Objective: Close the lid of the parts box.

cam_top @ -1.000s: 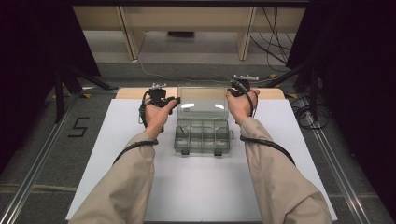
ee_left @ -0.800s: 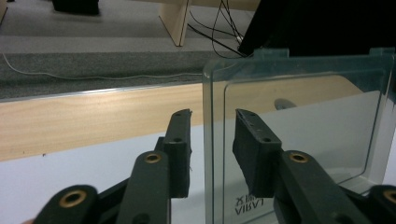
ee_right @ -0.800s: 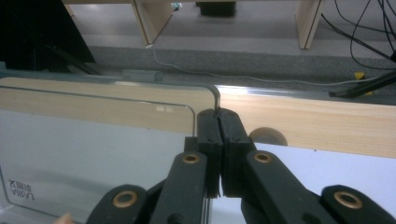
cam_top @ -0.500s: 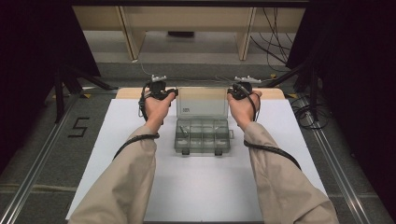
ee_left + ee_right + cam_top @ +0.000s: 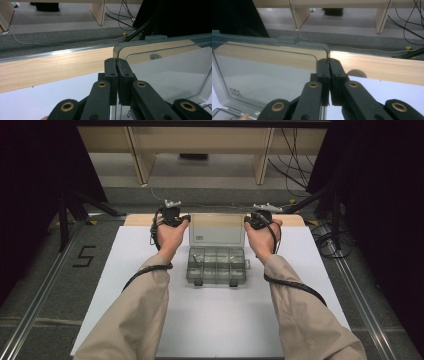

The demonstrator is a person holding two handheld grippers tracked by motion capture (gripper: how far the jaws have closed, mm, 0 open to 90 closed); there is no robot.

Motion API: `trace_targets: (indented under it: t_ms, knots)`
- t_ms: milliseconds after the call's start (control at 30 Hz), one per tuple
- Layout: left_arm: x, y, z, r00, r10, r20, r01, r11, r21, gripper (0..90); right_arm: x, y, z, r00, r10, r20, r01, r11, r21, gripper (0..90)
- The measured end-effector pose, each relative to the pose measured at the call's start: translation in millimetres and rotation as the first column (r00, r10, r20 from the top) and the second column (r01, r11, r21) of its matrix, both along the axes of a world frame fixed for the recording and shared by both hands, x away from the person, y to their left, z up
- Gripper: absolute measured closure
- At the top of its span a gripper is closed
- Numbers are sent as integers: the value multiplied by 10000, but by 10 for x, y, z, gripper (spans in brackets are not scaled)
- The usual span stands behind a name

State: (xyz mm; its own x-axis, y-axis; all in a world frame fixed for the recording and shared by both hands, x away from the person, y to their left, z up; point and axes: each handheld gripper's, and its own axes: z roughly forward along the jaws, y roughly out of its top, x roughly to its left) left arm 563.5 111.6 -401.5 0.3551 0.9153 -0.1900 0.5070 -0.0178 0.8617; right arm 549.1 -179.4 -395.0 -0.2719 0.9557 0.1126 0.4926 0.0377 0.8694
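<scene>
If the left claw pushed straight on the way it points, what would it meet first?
The left claw is already shut on the lid's edge, so the lid goes with it. Beyond that, probably the wood strip at the table's far edge, though depth is hard to judge.

Smoky clear lid, black claws

The box sits in the middle of the table, toward its far side. Its lid stands up behind the compartments. The left gripper is at the lid's left edge, the right gripper at its right edge.
</scene>
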Motion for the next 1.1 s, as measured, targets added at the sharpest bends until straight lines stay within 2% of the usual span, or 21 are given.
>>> trace_targets:
  t_ms: [133, 267, 433, 467, 567, 1100]
  knots:
    - [-20, 1, 9, 9999, -127, 94, 127, 9999, -36, 879, 4, -8, 18, 9999, 109, -64, -108, 9998, 168, 831]
    - [-43, 9, 19, 9997, -210, 88, 210, 9998, 19, 878, 22, -11, 34, 9998, 172, -39, -172, 9998, 124, 824]
    - [-60, 12, 24, 9995, -268, 140, 267, 9996, 39, 877, 8, -16, 41, 9999, 150, -68, -150, 9999, 8, 865]
    - [-67, 19, 29, 9995, -300, 104, 298, 9994, 186, 877, 7, -24, 42, 9998, 167, -50, -167, 9999, -2, 867]
    - [-84, 11, 26, 9995, -248, 170, 247, 9997, 68, 877, -14, -18, 46, 9999, 130, 16, -130, 9999, -79, 870]
    - [-210, 25, 40, 9981, -414, 454, 404, 9989, 228, 877, -156, -21, 56, 9995, 184, 251, -180, 9997, -180, 875]
